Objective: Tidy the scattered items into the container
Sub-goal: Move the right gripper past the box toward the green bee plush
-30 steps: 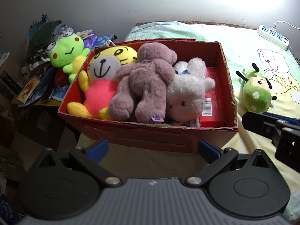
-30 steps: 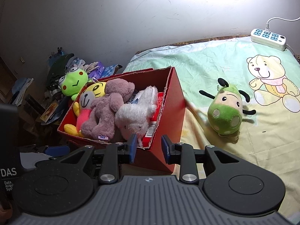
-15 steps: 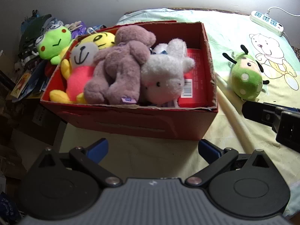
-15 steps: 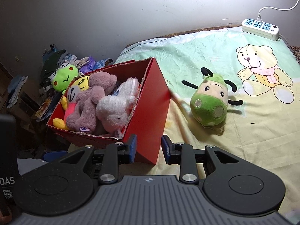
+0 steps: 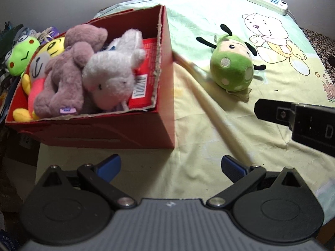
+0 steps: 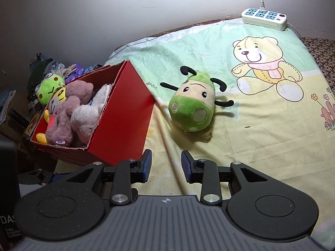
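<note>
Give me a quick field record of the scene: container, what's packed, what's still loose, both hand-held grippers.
container: red cardboard box, on the bedsheet
packed: mauve plush bear, white plush bunny, yellow and pink plush tiger
loose: green spotted plush bug with black antennae, on the printed bedsheet right of the box
left hand-held gripper: open wide, empty
right hand-held gripper: jaws opening, nothing between them, bug ahead

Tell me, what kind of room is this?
Probably a bedroom, maybe a child's. A bed sheet printed with a cartoon bear covers the surface, a red box holds soft toys, a green soft toy lies on the sheet, and a power strip sits by the wall.
</note>
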`<action>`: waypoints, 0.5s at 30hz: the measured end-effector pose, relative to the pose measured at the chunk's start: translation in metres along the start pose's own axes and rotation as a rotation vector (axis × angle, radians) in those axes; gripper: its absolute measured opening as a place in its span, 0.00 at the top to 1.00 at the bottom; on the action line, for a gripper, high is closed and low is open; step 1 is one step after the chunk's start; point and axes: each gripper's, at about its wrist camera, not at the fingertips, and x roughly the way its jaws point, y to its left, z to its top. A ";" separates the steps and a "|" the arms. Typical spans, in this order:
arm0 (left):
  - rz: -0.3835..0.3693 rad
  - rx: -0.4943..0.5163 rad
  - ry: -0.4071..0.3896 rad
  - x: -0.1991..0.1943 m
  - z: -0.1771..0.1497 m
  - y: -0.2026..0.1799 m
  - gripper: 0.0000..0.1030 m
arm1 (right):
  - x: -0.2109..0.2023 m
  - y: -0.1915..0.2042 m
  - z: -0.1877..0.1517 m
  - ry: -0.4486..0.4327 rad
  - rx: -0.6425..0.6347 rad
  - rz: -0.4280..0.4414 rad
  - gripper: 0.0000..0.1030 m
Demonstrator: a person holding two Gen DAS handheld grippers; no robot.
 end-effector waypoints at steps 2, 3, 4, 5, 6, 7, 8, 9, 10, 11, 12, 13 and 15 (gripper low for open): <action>0.002 -0.010 -0.002 0.000 0.000 -0.001 0.01 | -0.001 -0.002 0.001 -0.004 -0.002 0.007 0.67; 0.006 -0.014 -0.004 0.000 0.000 0.000 0.01 | -0.001 -0.001 0.001 -0.004 -0.008 0.008 0.67; 0.010 -0.019 -0.006 -0.001 0.000 0.001 0.01 | 0.000 0.000 0.001 -0.003 -0.013 0.010 0.67; 0.012 -0.022 -0.005 0.000 -0.001 0.002 0.01 | 0.001 0.001 0.001 0.000 -0.016 0.012 0.67; 0.013 -0.025 -0.004 0.001 -0.002 0.004 0.01 | 0.004 0.003 0.000 0.006 -0.018 0.013 0.67; 0.013 -0.028 -0.001 0.002 -0.002 0.007 0.01 | 0.006 0.005 0.000 0.013 -0.021 0.013 0.67; 0.009 -0.029 0.002 0.003 -0.003 0.009 0.01 | 0.008 0.006 -0.001 0.015 -0.023 0.009 0.67; 0.000 -0.026 0.006 0.005 -0.003 0.011 0.01 | 0.008 0.008 -0.001 0.014 -0.024 0.001 0.67; -0.016 -0.020 0.010 0.007 -0.003 0.013 0.01 | 0.009 0.008 -0.001 0.010 -0.022 -0.010 0.67; -0.037 -0.013 0.015 0.009 -0.002 0.014 0.01 | 0.009 0.008 -0.001 0.005 -0.015 -0.025 0.67; -0.061 -0.003 0.021 0.011 -0.001 0.014 0.01 | 0.010 0.007 0.000 0.004 -0.004 -0.036 0.67; -0.086 0.010 0.029 0.014 0.000 0.014 0.01 | 0.010 0.006 0.000 0.005 0.008 -0.044 0.67; -0.117 0.033 0.034 0.017 0.001 0.011 0.01 | 0.010 0.002 0.002 0.000 0.026 -0.060 0.67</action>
